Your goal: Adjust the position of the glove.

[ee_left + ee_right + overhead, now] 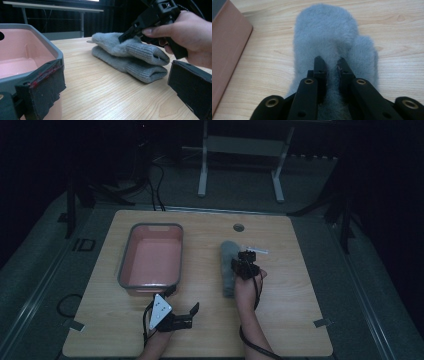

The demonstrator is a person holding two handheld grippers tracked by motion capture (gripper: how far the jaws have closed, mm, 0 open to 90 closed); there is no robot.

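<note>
A person sat at a wooden table [210, 330], and nearest to them the left gripper [186, 316] rested on the tabletop just in front of a pink basin [151, 257] with a grey rim, its jaws spread wide and holding nothing. To the right of the basin, well apart from it, the right gripper [330, 65] had its jaws pinched nearly closed on a fold of the upper of two fluffy grey socks [130, 56], which lay stacked flat on the table.
</note>
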